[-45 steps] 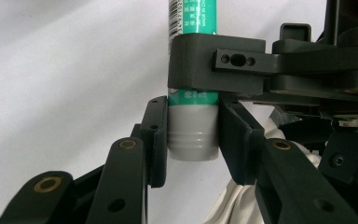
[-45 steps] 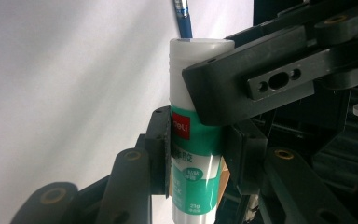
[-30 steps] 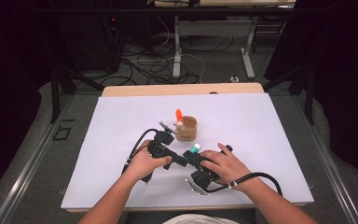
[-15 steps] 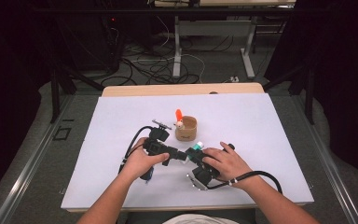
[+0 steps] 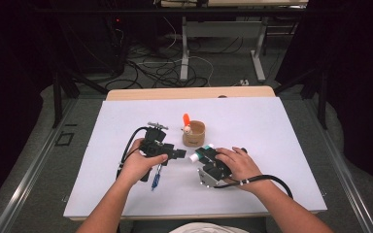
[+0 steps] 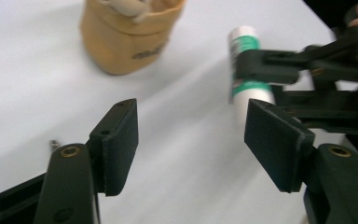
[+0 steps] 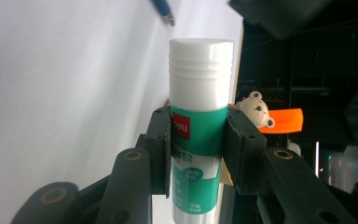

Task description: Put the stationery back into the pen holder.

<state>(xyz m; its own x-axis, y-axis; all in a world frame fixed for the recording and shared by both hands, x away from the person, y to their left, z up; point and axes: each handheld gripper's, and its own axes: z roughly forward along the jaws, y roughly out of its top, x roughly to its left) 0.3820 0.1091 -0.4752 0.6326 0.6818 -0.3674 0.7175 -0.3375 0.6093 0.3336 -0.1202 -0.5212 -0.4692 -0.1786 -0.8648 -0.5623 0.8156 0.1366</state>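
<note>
Glue stick held beside the cup

The right gripper [image 7: 193, 140] clamps the glue stick [image 7: 199, 126] near the cup [image 5: 194, 133]; the left gripper [image 6: 191, 140], just opening, stands apart, empty.

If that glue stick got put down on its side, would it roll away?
Probably yes: the glue stick is a smooth round tube, and the table looks flat. It seems stiff, since the right gripper clamps it without denting. Upright, being tall and narrow, it might tip.

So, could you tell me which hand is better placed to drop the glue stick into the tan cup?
Right, probably: the right gripper already clamps the glue stick beside the tan cup; the left gripper has just been opening, empty.
</note>
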